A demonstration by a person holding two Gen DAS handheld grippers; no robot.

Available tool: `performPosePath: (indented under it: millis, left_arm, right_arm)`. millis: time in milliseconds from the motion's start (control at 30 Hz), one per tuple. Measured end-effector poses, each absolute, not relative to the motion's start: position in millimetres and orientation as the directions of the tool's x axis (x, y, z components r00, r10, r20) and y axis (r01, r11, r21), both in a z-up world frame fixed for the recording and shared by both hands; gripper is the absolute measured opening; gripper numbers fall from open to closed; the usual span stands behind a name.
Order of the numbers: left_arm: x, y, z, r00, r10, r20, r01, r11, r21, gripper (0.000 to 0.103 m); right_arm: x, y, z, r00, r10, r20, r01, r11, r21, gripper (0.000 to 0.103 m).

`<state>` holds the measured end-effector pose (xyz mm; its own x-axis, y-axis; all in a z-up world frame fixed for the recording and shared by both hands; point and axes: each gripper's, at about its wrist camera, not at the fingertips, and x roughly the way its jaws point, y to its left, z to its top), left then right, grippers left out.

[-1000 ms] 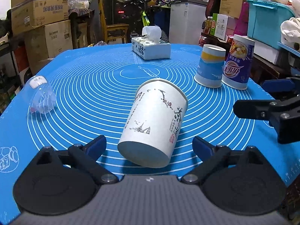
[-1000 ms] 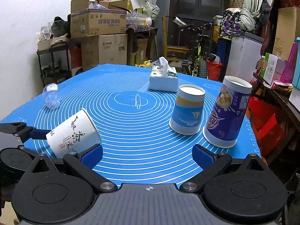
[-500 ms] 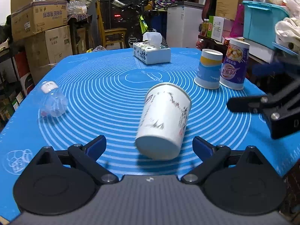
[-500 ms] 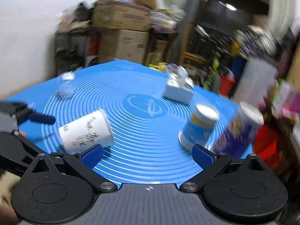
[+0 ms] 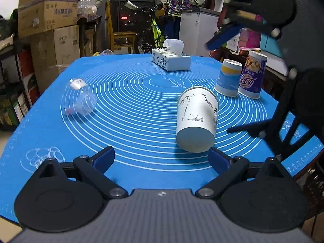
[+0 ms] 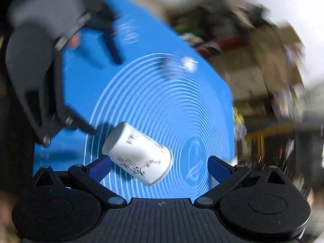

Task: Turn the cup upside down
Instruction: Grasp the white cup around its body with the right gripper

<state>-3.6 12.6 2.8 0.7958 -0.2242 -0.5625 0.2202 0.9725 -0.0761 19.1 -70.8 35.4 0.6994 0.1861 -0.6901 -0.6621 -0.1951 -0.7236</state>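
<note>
— Cluttered storeroom behind, boxes (image 5: 48,14) and a fridge (image 5: 197,31); up front a blue mat (image 5: 129,105) covers the table. Where is the cup?

— White cup (image 5: 196,120) lies on its side on the mat, base toward the left gripper (image 5: 161,159), mouth pointing away toward the two upturned cups (image 5: 241,77). It is neither upright nor inverted.

— Is anything holding it?

— No. The left gripper's jaws are spread wide and empty; the cup's base sits just ahead of its right fingertip (image 5: 217,159). The right gripper (image 6: 159,168) is also spread apart, rolled over above the mat, with the cup (image 6: 139,155) lying between its fingers in that blurred view but ungripped.

— So how far along?

— My judgement: about midway. The cup is tipped over; it remains to grasp it, stand it on its rim, and let go.

— Anything else about?

— A tissue box (image 5: 171,60) far back and a clear bottle (image 5: 79,99) on the left, both well apart from the cup.
</note>
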Motion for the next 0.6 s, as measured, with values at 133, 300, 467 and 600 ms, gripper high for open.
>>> performPosePath:
  millis: [133,300,467,600]
  left_arm:
    - [-3,15,-1,0.793,-0.212,-0.571,0.212,0.975,-0.067,0.098]
    - [-8,15,-8,0.794,-0.192,-0.577,0.210,0.977,-0.037,0.098]
    - [-9,14,-12,0.786,-0.189,-0.588,0.221,0.975,-0.018,0.098]
    - [-8,14,-15,0.780,-0.186,-0.598,0.223,0.975,-0.013,0.098]
  right_arm:
    - [19,-55,12,0.681,0.113,-0.723,-0.631,-0.410,-0.659,0.101]
    - [17,-43,-8,0.667,0.113,-0.736,-0.586,-0.531,-0.612,0.096]
    - [24,-44,-27,0.676,0.070,-0.733,-0.566,-0.588,-0.578,0.082]
    - [32,-47,-20,0.649,0.073,-0.757,-0.624,-0.519,-0.585,0.067]
